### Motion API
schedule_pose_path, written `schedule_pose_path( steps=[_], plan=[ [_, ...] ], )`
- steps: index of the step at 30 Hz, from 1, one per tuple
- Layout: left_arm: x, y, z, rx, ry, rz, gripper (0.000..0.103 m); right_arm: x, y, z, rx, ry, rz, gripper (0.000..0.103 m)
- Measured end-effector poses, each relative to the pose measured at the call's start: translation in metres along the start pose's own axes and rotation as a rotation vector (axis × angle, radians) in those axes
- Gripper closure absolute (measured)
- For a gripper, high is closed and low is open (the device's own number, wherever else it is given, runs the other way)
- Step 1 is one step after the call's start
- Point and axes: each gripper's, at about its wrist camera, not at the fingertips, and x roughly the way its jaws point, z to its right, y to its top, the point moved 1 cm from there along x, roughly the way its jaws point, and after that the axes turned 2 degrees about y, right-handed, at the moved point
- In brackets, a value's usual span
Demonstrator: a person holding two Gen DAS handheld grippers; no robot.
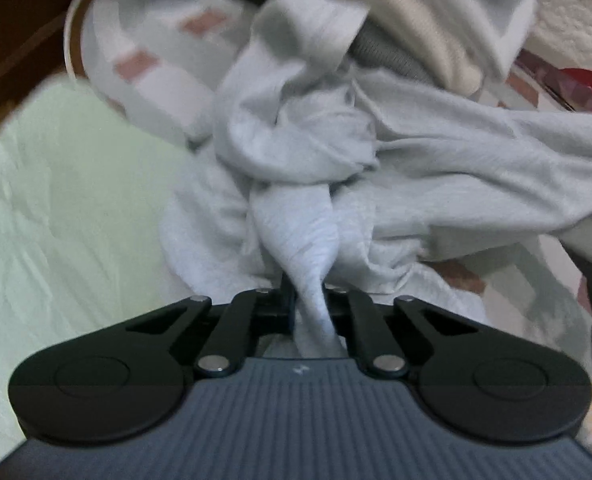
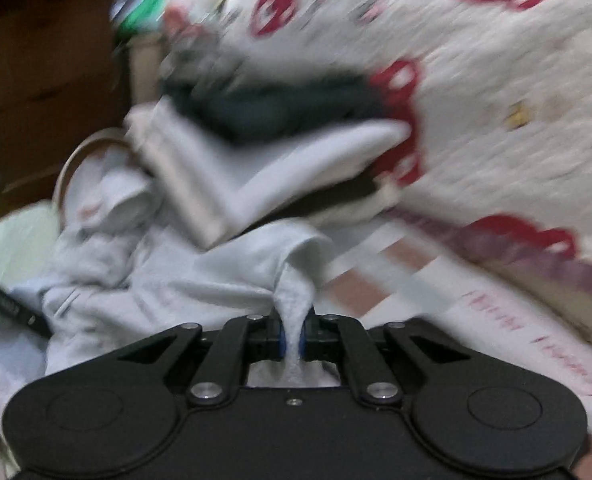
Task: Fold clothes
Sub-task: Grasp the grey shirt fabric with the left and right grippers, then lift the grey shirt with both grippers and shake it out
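The left gripper [image 1: 310,304] is pinched tight on a twisted bit of a pale grey garment [image 1: 296,168]. The soft cloth runs up from the jaws like a rope, then bunches into a knot in the middle of the frame and spreads out to the right in wide wrinkles. Only this view shows a smooth, pale green sheet [image 1: 56,208] at the left, with small creases in it. At the top there is a blurry stack of clothes [image 1: 396,20], white and cream, with something dark on it.

The right gripper [image 2: 292,340] is also closed on the pale grey garment [image 2: 200,280], holding a thin fold between 2 blue pads [image 2: 282,338]. The cloth lies low and left in this frame, all crumpled. Only this view shows the bumpy white bedcover [image 2: 496,100] with red shapes on it, filling the upper right, and a brown wooden cabinet [image 2: 48,80] at the upper left. The stack of clothes [image 2: 256,152] sits in the middle, with a dark piece on top of white folded ones. A round hoop rim [image 2: 70,168] peeks out at the left. A black strap [image 2: 12,300] crosses the lower left. This view is very blurry.
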Motion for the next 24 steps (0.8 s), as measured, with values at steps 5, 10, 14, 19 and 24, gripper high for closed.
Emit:
schedule_pose_path(
  steps=[5,10,14,19,24],
  plan=[
    [-0.022,-0.001,0.004,0.003,0.014,0.085,0.098,-0.027,0.005,0.018,-0.053,-0.100,0.053,0.099],
    [-0.043,-0.001,0.013,0.034,-0.034,0.120,0.099,-0.061,0.009,0.040,-0.065,-0.236,0.137,0.099],
    [-0.055,-0.005,0.041,0.080,-0.132,0.157,0.099,-0.093,0.016,0.078,-0.010,-0.316,0.185,0.099],
    [-0.073,-0.006,0.098,0.186,-0.256,0.216,0.100,-0.129,0.012,0.119,0.026,-0.398,0.193,0.099],
    [-0.120,0.021,0.159,0.259,-0.389,0.387,0.100,-0.171,0.024,0.169,0.020,-0.576,0.236,0.099]
  ],
)
